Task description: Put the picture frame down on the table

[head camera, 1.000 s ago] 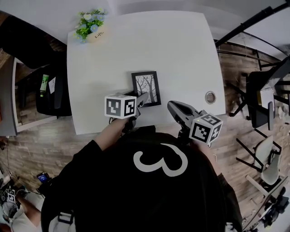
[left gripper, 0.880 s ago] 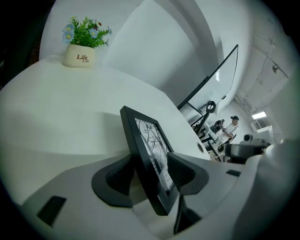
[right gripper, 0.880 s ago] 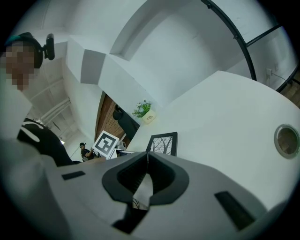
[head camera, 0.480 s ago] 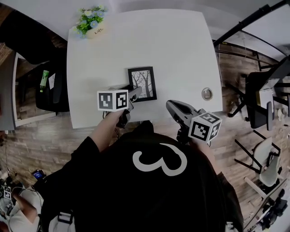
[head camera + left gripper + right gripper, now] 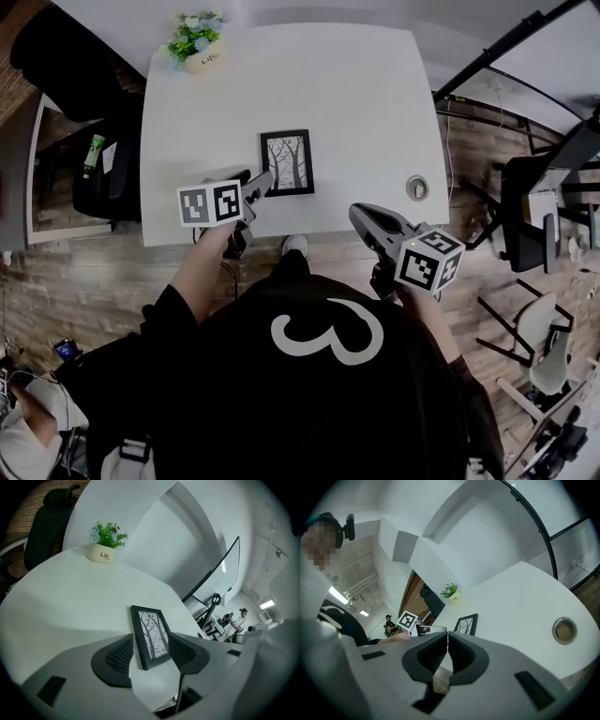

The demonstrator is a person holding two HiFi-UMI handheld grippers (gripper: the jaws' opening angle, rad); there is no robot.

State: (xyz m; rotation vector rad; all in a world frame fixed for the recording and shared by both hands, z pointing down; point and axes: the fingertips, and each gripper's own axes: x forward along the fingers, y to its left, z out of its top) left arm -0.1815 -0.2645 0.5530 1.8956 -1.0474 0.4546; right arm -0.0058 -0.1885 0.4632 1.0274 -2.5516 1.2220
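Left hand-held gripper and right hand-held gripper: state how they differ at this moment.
The left hand-held gripper has its jaws apart, having just been opening; the right hand-held gripper has its jaws together. The left hand-held gripper looks straight at the picture frame, which lies on the table just beyond its tips, untouched; the right hand-held gripper sees the frame farther off, to one side. Both hold nothing.

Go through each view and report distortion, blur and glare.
Head view: fisheye bows the table edges; its white top is bright, yet the picture frame is crisp. Left gripper view: dark round vignette, frame sharp, near jaws soft. Right gripper view: same vignette, mosaic patch upper left.
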